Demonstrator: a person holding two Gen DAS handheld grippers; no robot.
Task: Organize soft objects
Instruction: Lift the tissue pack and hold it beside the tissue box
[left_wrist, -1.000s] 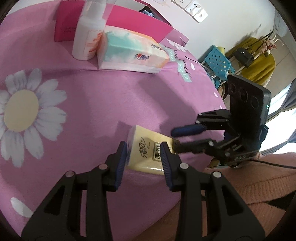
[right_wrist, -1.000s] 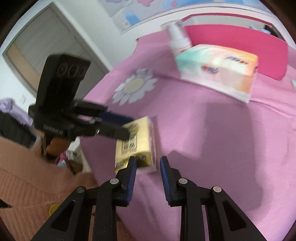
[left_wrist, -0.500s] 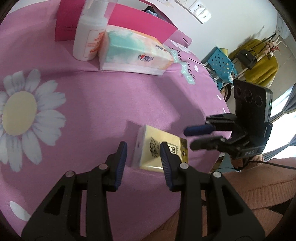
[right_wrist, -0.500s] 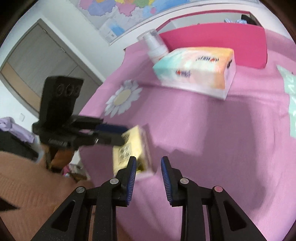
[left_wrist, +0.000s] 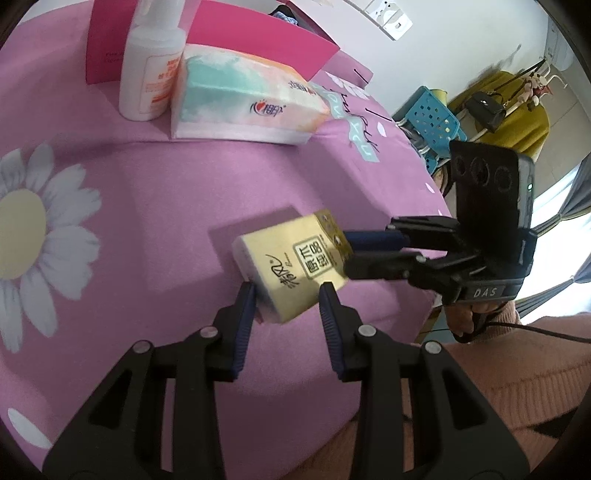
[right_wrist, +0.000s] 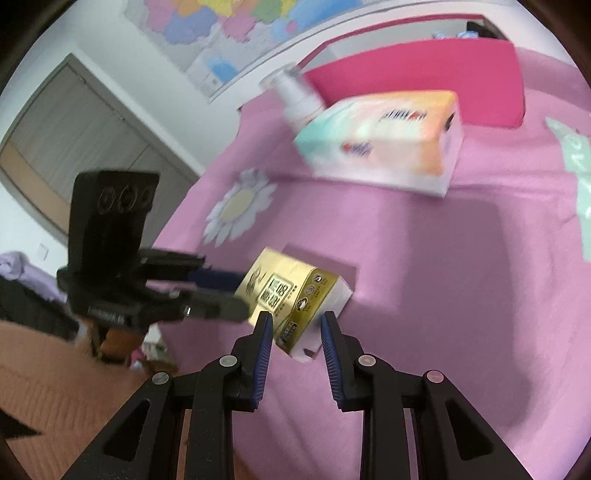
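Small gold-yellow soft tissue pack (left_wrist: 291, 266) hangs tilted just above the pink flowered cloth (left_wrist: 166, 184). My left gripper (left_wrist: 286, 299) and right gripper (right_wrist: 295, 325) each clench one end, probably so the squashy pack does not sag while I carry it.

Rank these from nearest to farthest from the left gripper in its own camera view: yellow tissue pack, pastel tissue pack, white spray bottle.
1. Yellow tissue pack: between the left gripper fingers.
2. Pastel tissue pack: farther back, centre.
3. White spray bottle: at its left, slightly farther back.
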